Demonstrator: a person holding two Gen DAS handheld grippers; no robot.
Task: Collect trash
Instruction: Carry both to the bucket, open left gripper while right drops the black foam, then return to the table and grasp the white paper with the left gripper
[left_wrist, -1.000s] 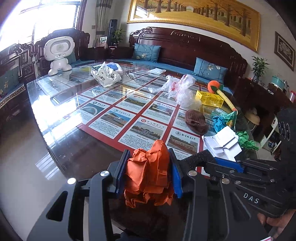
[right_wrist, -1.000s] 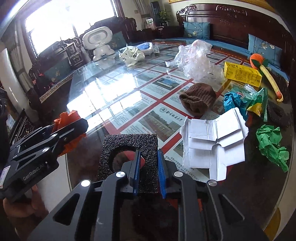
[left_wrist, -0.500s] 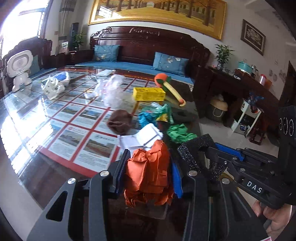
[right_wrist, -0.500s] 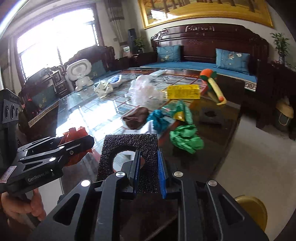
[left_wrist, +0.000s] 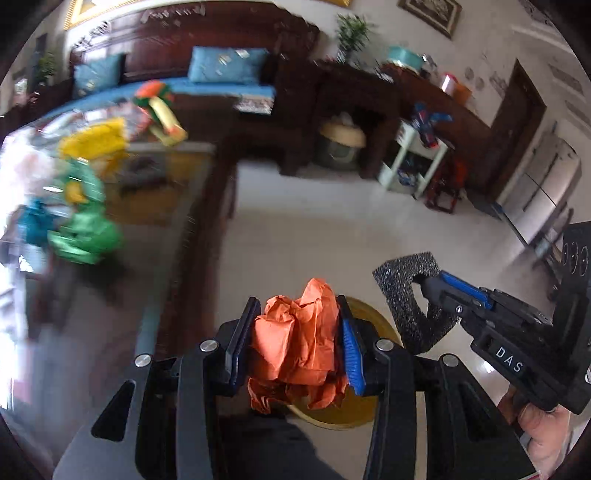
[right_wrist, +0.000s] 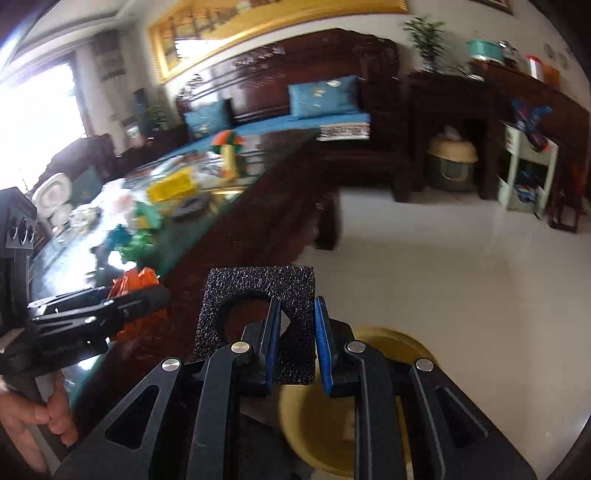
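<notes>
now the left tongs (left_wrist: 295, 339) are clamped on a crumpled orange paper wad (left_wrist: 297, 343), low in the centre of the left wrist frame. the wad bulges up past the blue pads and hangs below them, so its long axis runs roughly upright in the frame, with a peaked tip pointing to the top. beneath it sits a yellow bin (left_wrist: 369, 402) on the pale floor (left_wrist: 295, 236).

the right tongs (right_wrist: 297, 332) are clamped on a black foam square (right_wrist: 258, 314) with a round hole cut in it. the square stands flat-on to the right wrist camera, one edge between the blue pads, its hole toward the left of the frame. the yellow bin shows below and right of it, at the lower centre.

blurred at the left of both frames, the glass surface (right_wrist: 207, 236) carries green paper (left_wrist: 86, 236), a yellow box (right_wrist: 171, 188) and other litter.
</notes>
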